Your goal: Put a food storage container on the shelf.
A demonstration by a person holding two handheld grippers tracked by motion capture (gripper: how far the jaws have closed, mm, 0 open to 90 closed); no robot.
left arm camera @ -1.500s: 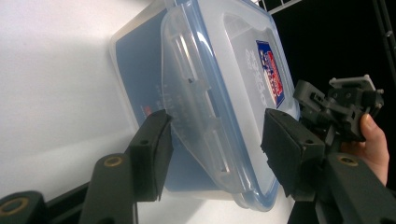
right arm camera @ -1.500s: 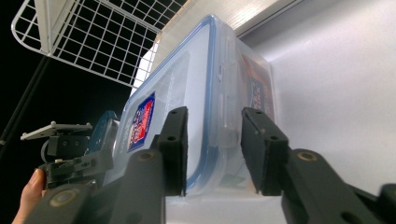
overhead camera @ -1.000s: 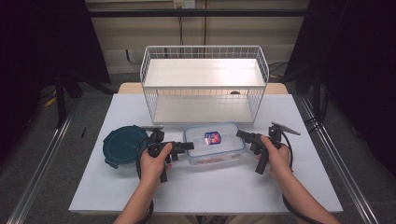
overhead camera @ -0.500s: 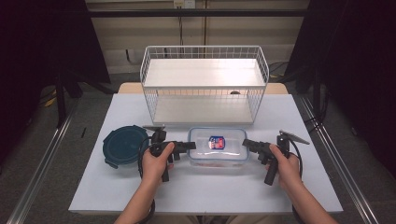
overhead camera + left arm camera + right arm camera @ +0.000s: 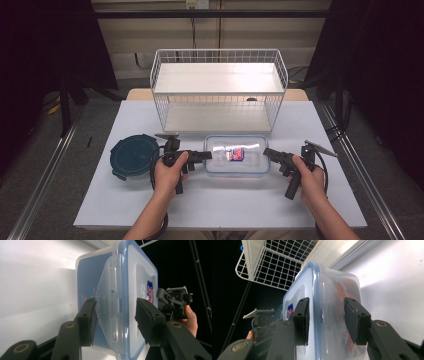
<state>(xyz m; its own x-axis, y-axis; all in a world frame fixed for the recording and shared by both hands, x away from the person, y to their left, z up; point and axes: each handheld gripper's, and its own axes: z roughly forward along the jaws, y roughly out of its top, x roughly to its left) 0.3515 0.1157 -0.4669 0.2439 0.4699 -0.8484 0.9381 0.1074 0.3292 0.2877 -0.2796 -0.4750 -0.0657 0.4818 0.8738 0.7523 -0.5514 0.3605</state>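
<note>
A clear rectangular container (image 5: 236,155) with a blue-rimmed lid and a red-and-blue label lies flat mid-table. My left gripper (image 5: 207,155) lies level at its left end. In the left gripper view my left gripper (image 5: 116,315) straddles the end latch flap (image 5: 110,290). The jaws have just been closing, and a gap still shows at one pad (image 5: 147,320). My right gripper (image 5: 266,151) points at the right end. In the right gripper view my right gripper (image 5: 325,315) is open astride that end's latch (image 5: 327,305), with the pads apart from it.
A dark teal round lidded tub (image 5: 132,156) sits left of the left hand. A white wire two-level rack (image 5: 218,93) stands behind the container. The white table (image 5: 225,205) has free room in front. Dark floor and metal rails flank it.
My right gripper has drawn back to the right, toward the table's front. The container has shifted slightly right and nearer. The left hand has stayed in place.
</note>
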